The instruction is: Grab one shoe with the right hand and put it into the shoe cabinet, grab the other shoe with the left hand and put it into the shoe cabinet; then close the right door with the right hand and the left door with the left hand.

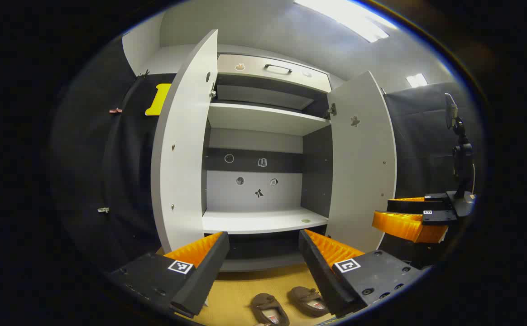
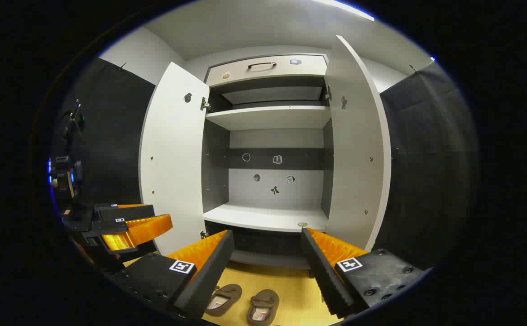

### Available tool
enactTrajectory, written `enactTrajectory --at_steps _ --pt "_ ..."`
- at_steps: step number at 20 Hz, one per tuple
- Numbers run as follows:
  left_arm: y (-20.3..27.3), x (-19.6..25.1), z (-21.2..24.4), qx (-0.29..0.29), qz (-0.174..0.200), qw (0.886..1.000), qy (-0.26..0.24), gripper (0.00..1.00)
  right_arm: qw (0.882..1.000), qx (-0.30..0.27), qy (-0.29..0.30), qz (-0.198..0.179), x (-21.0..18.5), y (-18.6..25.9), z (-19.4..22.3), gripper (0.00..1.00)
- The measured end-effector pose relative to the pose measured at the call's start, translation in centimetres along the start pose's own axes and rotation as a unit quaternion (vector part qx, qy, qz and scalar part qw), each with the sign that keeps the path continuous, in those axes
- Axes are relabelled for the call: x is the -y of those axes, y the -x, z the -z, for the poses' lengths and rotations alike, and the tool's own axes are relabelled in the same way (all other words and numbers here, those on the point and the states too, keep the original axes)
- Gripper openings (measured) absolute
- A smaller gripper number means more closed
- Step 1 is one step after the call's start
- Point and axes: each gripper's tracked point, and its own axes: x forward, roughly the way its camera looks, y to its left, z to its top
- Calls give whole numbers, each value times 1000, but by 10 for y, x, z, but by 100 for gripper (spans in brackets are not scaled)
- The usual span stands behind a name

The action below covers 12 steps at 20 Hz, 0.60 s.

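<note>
Left gripper view
Left gripper [image 1: 263,267]: fingers spread wide, nothing between them, held above the floor in front of the cabinet.
Shoe cabinet [image 1: 263,120]: both doors swung out; left door [image 1: 182,149] and right door [image 1: 363,158] stand open to either side.
Lower shelf [image 1: 254,222]: bare apart from a small round mark near its right front edge.
Shoes: 2 brown slip-ons on the yellow floor [image 1: 232,294] just below the cabinet, left shoe [image 1: 269,310] and right shoe [image 1: 308,301] side by side, the right one partly behind the gripper's finger.
Right gripper [image 1: 406,219]: seen off to the right beside the open right door, jaws apart, holding nothing.

Right gripper view
Right gripper [image 2: 268,267]: wide open, empty, facing the cabinet opening.
Shoe cabinet [image 2: 268,117]: doors open, top drawer [image 2: 263,68] with a dark handle closed.
Shoes: 1 [image 2: 222,299] and another [image 2: 262,308] lie on the floor between the fingers, close together, toes toward the cabinet.
Left gripper [image 2: 132,228]: at the left near the left door, how far open I cannot tell from here.
</note>
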Motion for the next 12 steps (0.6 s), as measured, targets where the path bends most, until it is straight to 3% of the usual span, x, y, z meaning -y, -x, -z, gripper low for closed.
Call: enactTrajectory --at_steps 12 --pt "0 3 -1 2 8 1000 -16 97 1000 -9 1 -1 1 -2 5 98"
